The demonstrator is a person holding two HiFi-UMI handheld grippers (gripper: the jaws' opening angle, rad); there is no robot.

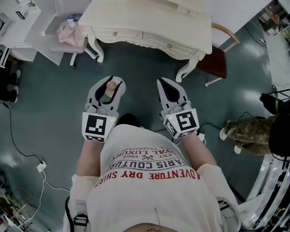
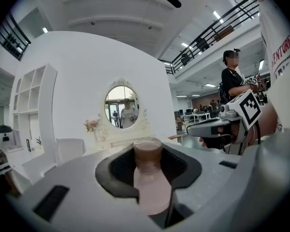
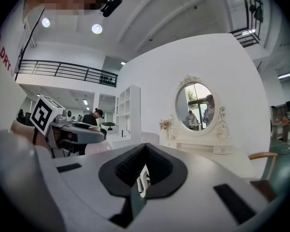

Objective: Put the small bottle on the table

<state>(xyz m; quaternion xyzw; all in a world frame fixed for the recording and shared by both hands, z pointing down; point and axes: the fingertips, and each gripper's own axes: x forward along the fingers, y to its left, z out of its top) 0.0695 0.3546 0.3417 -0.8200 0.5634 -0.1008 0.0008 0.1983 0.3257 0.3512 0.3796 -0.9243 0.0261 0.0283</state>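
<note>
A small pale pink bottle (image 1: 109,89) with a brown cap sits between the jaws of my left gripper (image 1: 109,84), which is shut on it. In the left gripper view the bottle (image 2: 150,182) stands cap-forward in the dark jaw pads, pointing toward the mirror. My right gripper (image 1: 168,84) is held beside it, shut with nothing in it; its jaws (image 3: 144,170) meet at a thin slit. Both are in the air above the floor, short of the cream dressing table (image 1: 150,21), which is also in the right gripper view (image 3: 222,161).
A white chair with pink cloth (image 1: 67,33) stands left of the table, a wooden chair (image 1: 217,57) right of it. An oval mirror (image 2: 122,106) tops the table. A cable and power strip (image 1: 41,166) lie on the floor at left. A person in camouflage (image 1: 251,132) is at right.
</note>
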